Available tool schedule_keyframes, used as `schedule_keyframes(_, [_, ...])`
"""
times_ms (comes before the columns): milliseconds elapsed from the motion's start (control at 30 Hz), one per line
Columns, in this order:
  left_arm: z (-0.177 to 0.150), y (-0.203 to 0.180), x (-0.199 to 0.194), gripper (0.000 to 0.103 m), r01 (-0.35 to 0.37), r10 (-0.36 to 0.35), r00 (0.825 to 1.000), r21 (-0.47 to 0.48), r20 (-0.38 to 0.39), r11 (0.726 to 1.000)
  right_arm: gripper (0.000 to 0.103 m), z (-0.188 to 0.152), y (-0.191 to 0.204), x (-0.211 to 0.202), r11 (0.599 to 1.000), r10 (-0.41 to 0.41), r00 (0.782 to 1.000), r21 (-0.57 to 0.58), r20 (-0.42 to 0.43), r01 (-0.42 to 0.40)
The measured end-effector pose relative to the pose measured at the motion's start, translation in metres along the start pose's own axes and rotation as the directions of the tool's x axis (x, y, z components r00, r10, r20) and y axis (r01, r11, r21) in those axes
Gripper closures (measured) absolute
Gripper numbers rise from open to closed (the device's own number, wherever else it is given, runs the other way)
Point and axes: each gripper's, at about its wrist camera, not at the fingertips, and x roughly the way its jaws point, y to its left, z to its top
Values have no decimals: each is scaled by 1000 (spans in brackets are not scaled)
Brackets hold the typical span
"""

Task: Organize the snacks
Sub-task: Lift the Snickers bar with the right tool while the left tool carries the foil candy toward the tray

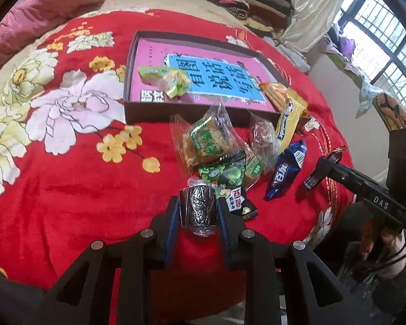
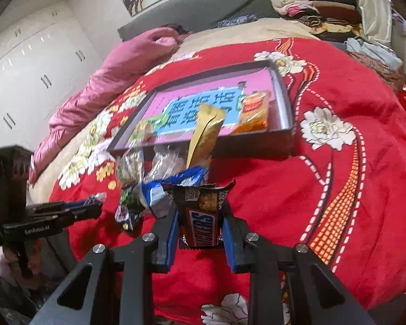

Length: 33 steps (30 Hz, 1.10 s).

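Note:
My left gripper [image 1: 198,210] is shut on a small dark foil-wrapped candy [image 1: 199,207], held above the red blanket just in front of the snack pile [image 1: 224,146]. My right gripper [image 2: 201,220] is shut on a Snickers bar [image 2: 203,214], also held near the pile; it shows at the right of the left wrist view [image 1: 322,172]. A dark shallow box [image 1: 130,108] with a pink book in its bottom lies beyond the pile. In it lie a green-wrapped cake [image 1: 163,80] and an orange packet [image 2: 253,111]. A gold bar [image 1: 291,116] leans on the box's front wall.
The pile holds clear-wrapped cakes [image 1: 208,138], a green pea packet [image 1: 230,178] and a blue Oreo pack [image 1: 285,172]. The red floral blanket [image 1: 67,176] covers the bed. A pink pillow [image 2: 116,73] lies at the head, folded clothes [image 2: 319,8] at the far corner.

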Motion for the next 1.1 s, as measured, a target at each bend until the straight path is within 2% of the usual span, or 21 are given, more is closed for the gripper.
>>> schedule_keyframes(267, [11,-5,-19,75,-19,19,998,8,61,1000,74,11,-12,-13,999,4,997,45,74,-8])
schedule_keyframes(633, [28,-13,-30,75,-46,45,994,16,99,999,74,28,-33,-31,996,-9,986,88,168,-6])
schedule_keyframes(1100, [59,-24,-30,75,-68,65,989,24,136,997,74,42,-46,-43,995,-32,972,96,233,10])
